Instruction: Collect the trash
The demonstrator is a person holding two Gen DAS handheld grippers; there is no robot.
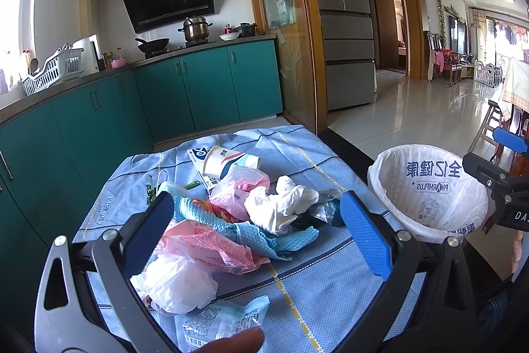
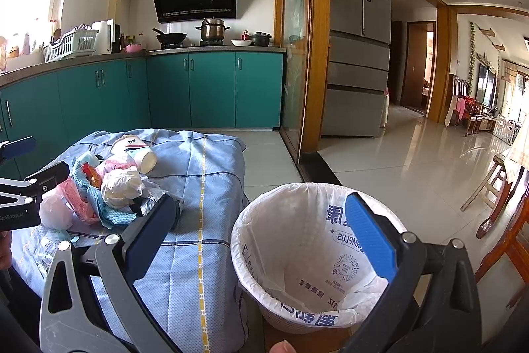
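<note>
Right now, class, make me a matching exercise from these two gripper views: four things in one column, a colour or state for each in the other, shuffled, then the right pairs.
Things:
1. paper cup
2. waste bin
3. left gripper
4. crumpled tissue

States:
A. lined with a white bag, nothing visible inside
B. white, on top of the pile
C. lying on its side on the blue cloth
D. open above the pile, holding nothing

Pairs: 1-C, 2-A, 3-D, 4-B
</note>
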